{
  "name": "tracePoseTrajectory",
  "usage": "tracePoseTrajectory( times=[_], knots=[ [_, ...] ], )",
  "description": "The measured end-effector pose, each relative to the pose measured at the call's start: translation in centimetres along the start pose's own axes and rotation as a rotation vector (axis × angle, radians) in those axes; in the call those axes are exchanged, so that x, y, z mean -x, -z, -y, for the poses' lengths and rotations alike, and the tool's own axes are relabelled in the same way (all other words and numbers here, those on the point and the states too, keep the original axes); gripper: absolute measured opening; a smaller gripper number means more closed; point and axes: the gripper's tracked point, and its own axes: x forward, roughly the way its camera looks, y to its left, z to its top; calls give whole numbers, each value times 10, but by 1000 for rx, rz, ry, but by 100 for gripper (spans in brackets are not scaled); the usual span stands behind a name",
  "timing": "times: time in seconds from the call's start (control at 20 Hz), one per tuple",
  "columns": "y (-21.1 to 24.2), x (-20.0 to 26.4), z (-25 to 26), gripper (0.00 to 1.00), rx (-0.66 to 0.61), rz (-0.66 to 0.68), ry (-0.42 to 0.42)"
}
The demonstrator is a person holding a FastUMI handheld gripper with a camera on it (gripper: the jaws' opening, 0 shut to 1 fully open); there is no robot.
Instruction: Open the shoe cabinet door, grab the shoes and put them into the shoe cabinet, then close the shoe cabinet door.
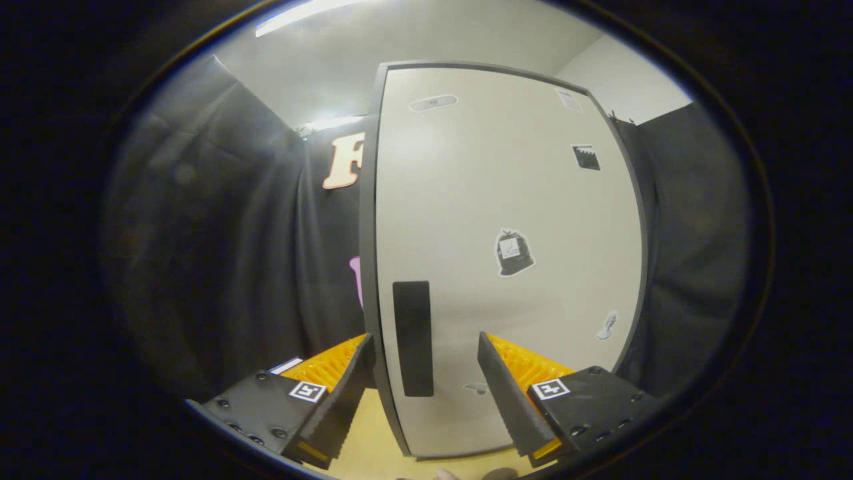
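1. The tall pale-grey flat-panel shoe cabinet door (506, 253) stands upright just ahead of your tool, with its dark frame edge facing you on the left; it looks closed, so the opening step appears not yet done.
2. The black rectangular vertical handle (413, 338) sits low on the door near that left edge. It lies between your two fingers, closer to the left one, which suits a pull from that side.
3. Your tool (421, 365) is spread wide, fingers apart and pinching nothing; you hold it level with the handle, probably so the fingers can straddle it.
4. The yellowish worktop (373, 440) carries the cabinet and shows beneath the fingers.
5. Count: one door, one handle, and five stickers I can make out on the panel, the clearest a black bag-shaped sticker (514, 253) at mid-height. I cannot tell what the smaller ones depict.
6. Black cloth booth walls (220, 253) hang on both sides, behind the cabinet.
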Motion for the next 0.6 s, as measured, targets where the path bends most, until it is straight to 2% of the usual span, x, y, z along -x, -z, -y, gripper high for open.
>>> tracePoseTrajectory(
  times=[0.05,0.2,0.5,0.6],
  knots=[
    [4,-7,-1,96,8,-10,2],
    [13,-24,-3,87,-6,-27,10],
    [0,-39,4,69,-25,25,51],
    [2,-41,2,58,-10,15,52]
  ],
)
